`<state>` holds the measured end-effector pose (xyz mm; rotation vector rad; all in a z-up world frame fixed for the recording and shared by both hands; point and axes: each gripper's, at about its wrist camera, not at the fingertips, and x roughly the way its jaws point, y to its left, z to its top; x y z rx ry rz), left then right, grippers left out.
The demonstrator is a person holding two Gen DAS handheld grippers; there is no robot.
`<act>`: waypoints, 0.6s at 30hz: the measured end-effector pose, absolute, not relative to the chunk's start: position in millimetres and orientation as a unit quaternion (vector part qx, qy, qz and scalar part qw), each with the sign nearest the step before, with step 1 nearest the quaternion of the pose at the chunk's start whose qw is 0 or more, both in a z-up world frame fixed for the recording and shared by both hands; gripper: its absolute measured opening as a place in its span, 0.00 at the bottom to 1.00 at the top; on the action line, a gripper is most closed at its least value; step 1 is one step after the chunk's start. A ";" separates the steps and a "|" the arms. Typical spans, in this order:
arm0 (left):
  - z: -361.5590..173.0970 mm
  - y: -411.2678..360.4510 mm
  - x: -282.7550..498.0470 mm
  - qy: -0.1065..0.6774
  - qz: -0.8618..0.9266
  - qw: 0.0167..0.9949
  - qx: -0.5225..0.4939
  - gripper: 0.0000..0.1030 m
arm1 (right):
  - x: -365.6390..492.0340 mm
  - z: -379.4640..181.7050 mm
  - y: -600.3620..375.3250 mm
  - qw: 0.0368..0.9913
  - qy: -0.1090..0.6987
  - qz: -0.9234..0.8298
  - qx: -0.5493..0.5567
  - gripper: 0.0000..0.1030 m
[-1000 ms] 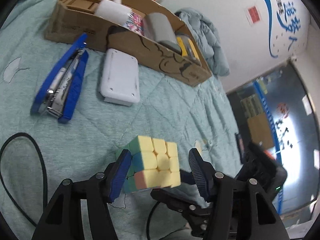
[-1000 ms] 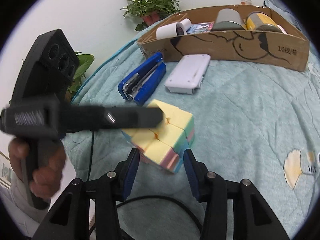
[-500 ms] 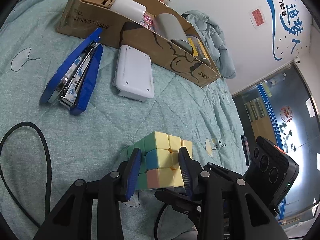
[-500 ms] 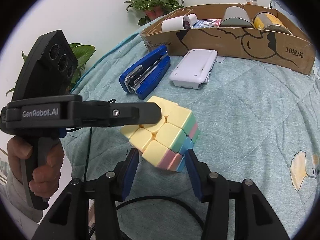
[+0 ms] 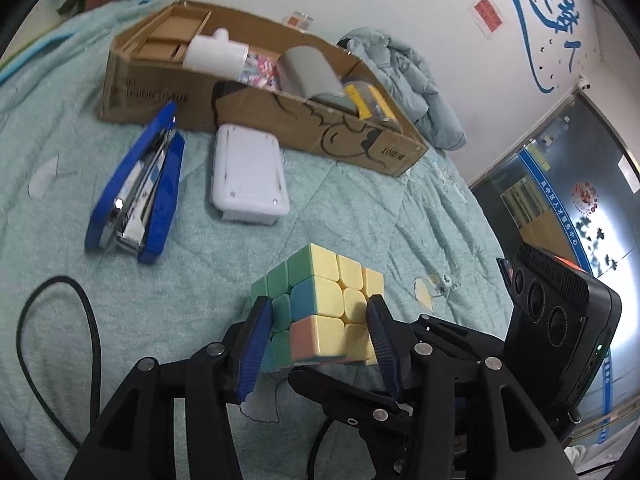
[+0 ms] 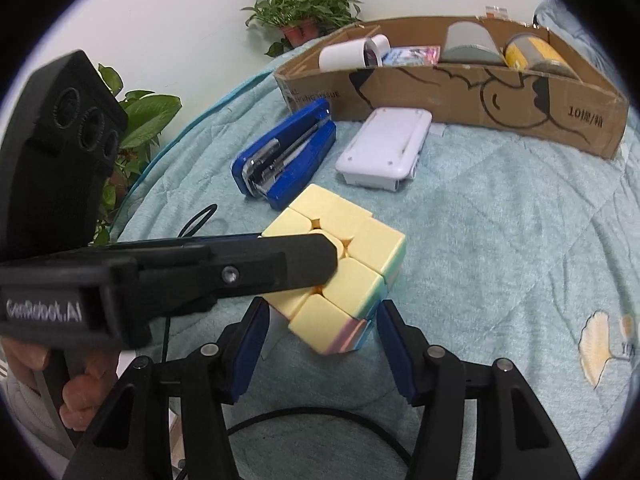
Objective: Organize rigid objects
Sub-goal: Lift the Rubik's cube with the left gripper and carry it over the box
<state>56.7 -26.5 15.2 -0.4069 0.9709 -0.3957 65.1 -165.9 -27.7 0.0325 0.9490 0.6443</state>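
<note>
A pastel puzzle cube [image 5: 332,300] [image 6: 352,240] sits low in both wrist views, over the teal quilt. My left gripper [image 5: 320,340] has its blue pads against two opposite faces of the cube, and its jaws are opening. In the right wrist view one of its black fingers [image 6: 280,268] lies across the cube's yellow face. My right gripper [image 6: 324,348] straddles the cube's lower part with a thin gap at each pad, and its jaws are opening too. A hand [image 6: 80,384] holds the left gripper's handle.
An open cardboard box [image 5: 280,116] [image 6: 460,92] at the back holds a white bottle, a grey roll and a yellow can. A blue stapler [image 5: 140,192] [image 6: 284,160] and a white plastic case [image 5: 248,172] [image 6: 384,148] lie before it. A black cable [image 5: 24,320] loops at left.
The left jaws closed in from a wide stance onto the cube, and the left view rolled. The right pads spread a little away from the cube's sides.
</note>
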 end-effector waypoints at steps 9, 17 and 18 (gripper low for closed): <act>61.8 -18.0 74.7 0.397 -0.196 0.880 -0.174 0.45 | 83.1 13.5 -158.2 0.866 0.396 0.304 -0.018 0.54; 106.4 -5.2 120.8 0.352 -0.197 0.901 -0.160 0.45 | 127.9 53.5 -143.9 0.882 0.349 0.310 -0.061 0.54; 111.1 -4.1 127.5 0.347 -0.197 0.903 -0.159 0.45 | 133.3 57.2 -143.3 0.883 0.347 0.309 -0.063 0.54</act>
